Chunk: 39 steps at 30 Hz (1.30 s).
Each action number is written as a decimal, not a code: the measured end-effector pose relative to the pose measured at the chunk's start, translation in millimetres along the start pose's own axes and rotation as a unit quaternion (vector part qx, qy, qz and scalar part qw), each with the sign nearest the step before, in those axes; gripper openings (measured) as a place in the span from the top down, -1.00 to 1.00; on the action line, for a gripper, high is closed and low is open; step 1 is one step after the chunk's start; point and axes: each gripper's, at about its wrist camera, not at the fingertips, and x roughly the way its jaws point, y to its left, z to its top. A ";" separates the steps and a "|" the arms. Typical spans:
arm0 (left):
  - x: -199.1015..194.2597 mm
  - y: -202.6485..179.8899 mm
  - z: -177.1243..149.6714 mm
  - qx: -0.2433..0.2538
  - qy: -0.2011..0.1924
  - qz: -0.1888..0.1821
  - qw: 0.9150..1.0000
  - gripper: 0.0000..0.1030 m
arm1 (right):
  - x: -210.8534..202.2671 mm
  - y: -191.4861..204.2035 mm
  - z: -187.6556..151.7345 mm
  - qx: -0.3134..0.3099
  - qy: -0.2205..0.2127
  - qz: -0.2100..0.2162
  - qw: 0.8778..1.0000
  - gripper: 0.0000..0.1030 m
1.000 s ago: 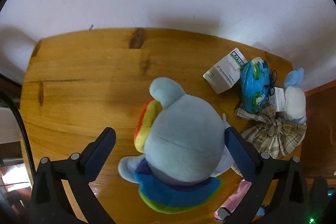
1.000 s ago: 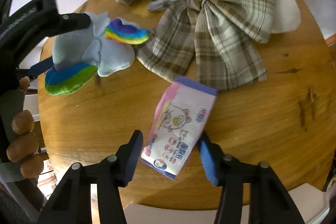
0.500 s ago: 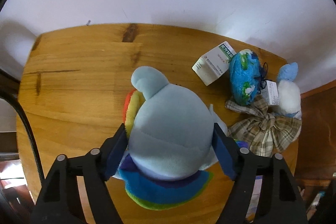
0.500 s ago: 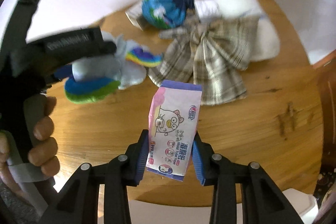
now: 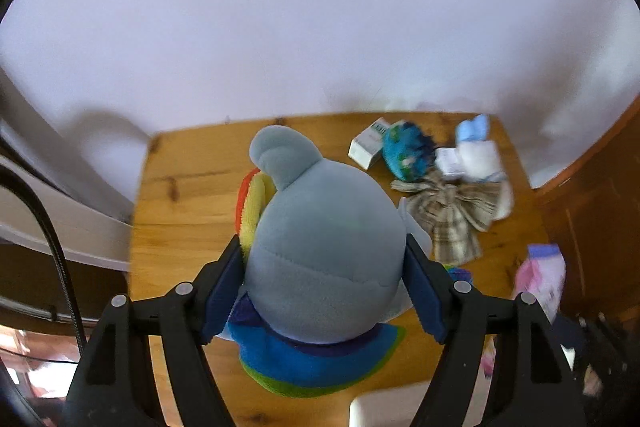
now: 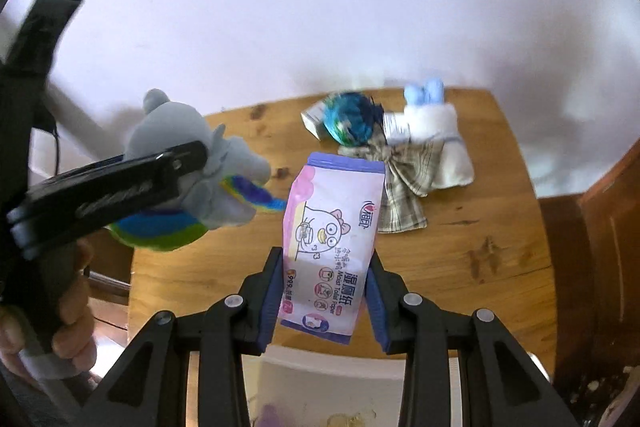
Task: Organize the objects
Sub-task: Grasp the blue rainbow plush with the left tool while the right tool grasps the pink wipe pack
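My left gripper (image 5: pixel 324 291) is shut on a grey-blue plush toy (image 5: pixel 324 247) with rainbow trim and holds it high above the wooden table (image 5: pixel 188 195). The plush also shows at the left of the right wrist view (image 6: pixel 188 163). My right gripper (image 6: pixel 322 299) is shut on a pink and purple pack of moist tissues (image 6: pixel 332 239), also lifted above the table. The pack shows blurred at the right of the left wrist view (image 5: pixel 544 275).
At the table's far right lie a white box (image 6: pixel 314 117), a blue patterned pouch (image 6: pixel 348 119), a plaid bow cloth (image 6: pixel 400 183) and a white plush with blue ears (image 6: pixel 432 123). A white wall stands behind. A white container (image 6: pixel 320 387) sits below the front edge.
Both grippers have risen well above the table with their loads. The left closed on the plush and the right closed on the tissue pack a second ago.
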 end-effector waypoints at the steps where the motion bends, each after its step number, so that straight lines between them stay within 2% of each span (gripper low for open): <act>1: -15.9 -0.8 -4.9 0.003 -0.008 0.001 1.000 -0.50 | -10.3 0.8 -3.0 -0.008 -0.006 0.001 1.000 0.26; 7: -94.9 -6.1 -46.4 0.005 -0.027 0.001 1.000 -0.50 | -67.3 -1.3 -31.5 -0.045 -0.030 0.015 0.998 0.26; 14: -148.6 -35.5 -100.0 0.006 -0.018 -0.006 1.000 -0.50 | -127.3 -24.6 -76.4 -0.073 -0.029 0.014 0.997 0.26; 24: -165.2 -82.0 -148.9 0.022 0.010 -0.009 1.000 -0.51 | -152.1 -68.8 -135.1 -0.037 0.033 0.019 0.999 0.26; 32: -177.1 -113.2 -158.4 0.051 -0.003 -0.011 0.999 -0.51 | -145.7 -83.3 -161.2 -0.025 0.078 0.018 0.997 0.25; 39: -183.4 -135.2 -160.0 0.081 -0.018 -0.002 0.997 -0.51 | -139.5 -89.0 -164.4 -0.018 0.095 0.019 0.995 0.21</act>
